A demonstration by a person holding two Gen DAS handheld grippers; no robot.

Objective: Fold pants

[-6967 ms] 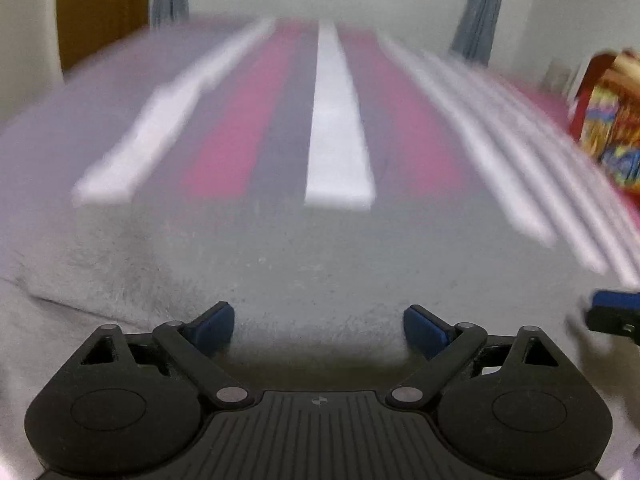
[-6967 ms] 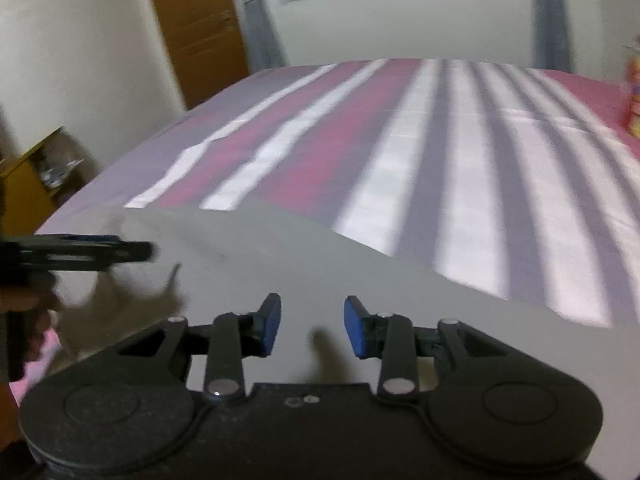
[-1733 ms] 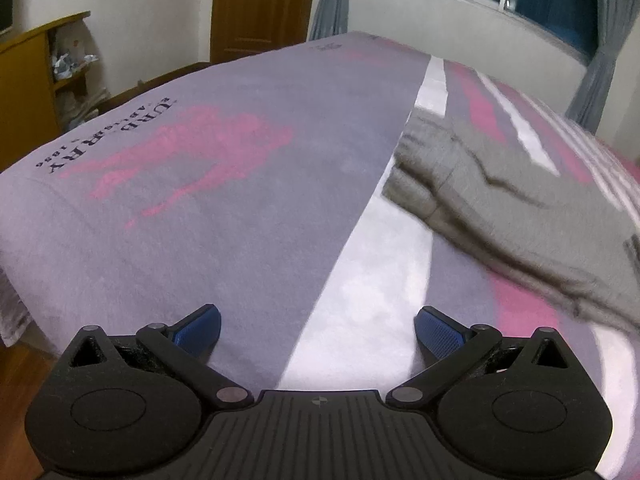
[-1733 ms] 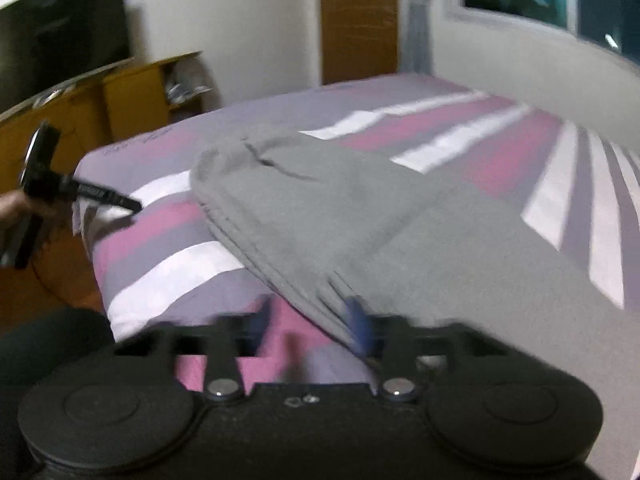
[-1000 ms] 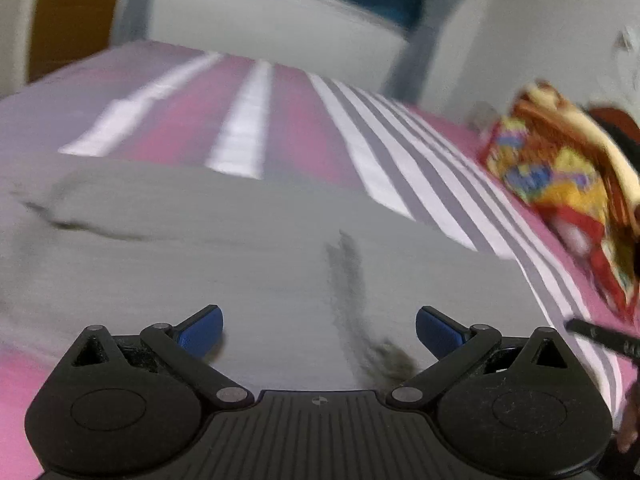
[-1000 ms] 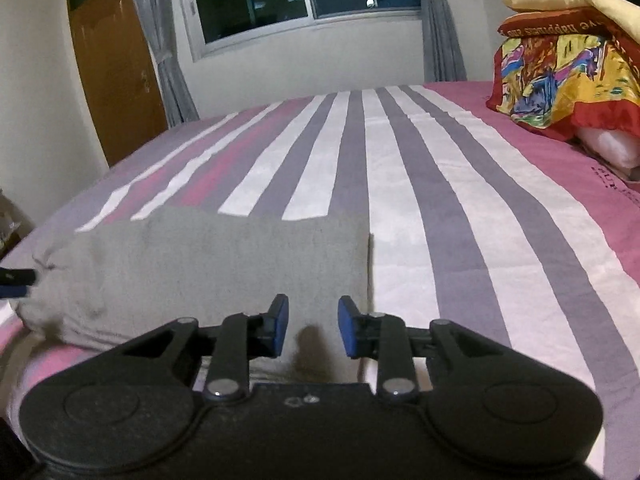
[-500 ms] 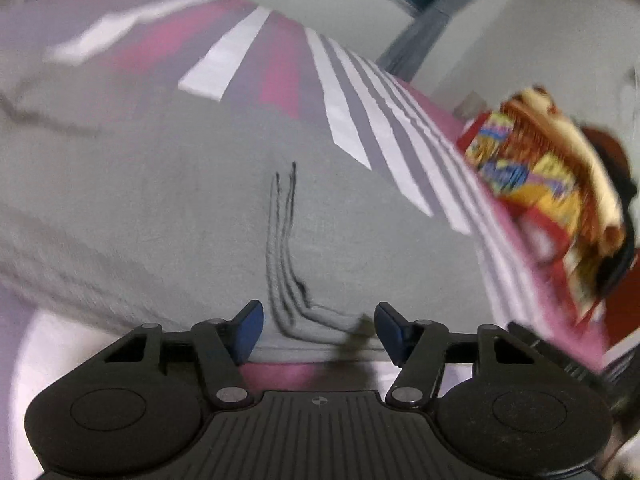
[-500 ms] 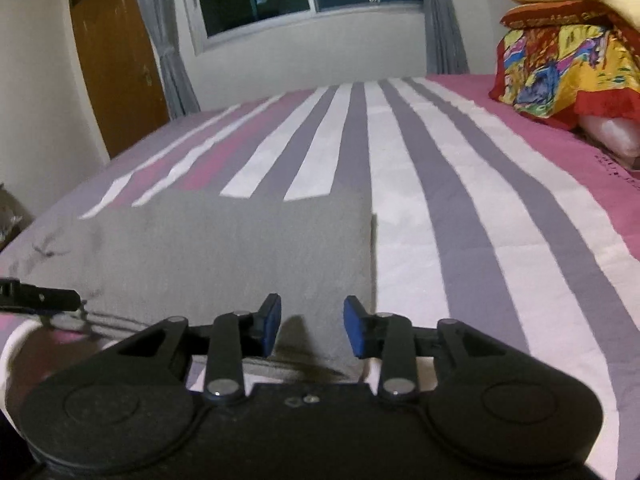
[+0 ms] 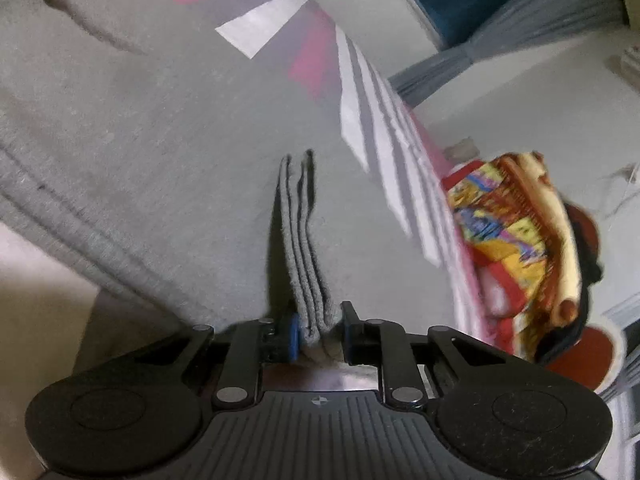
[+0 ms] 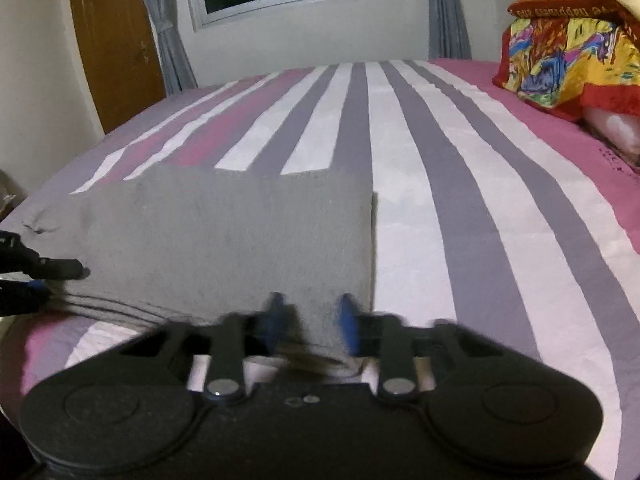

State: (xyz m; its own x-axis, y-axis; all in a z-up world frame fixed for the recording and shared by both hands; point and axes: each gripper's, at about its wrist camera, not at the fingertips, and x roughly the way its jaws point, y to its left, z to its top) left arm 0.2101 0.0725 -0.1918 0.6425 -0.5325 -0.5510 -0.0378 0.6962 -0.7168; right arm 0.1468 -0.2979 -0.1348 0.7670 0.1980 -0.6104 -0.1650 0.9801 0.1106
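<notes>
In your left wrist view, your left gripper is closing, and its blue pads already pinch a bunched ridge of the grey knit pants. A second ago those jaws stood wide over flat fabric, so this is a fresh bite on the stacked layers at the near edge of the striped pink, white and purple bedspread. A bright patterned blanket pile sits off to the right.

In your right wrist view, the folded pants lie as a rectangle on the bedspread near its front edge. Your right gripper has just snapped together on the near right corner of the cloth; motion blur hides the pads, but fabric sits between them. Your left gripper shows at the left edge.

With both near corners taken, you look ready for the next fold.
</notes>
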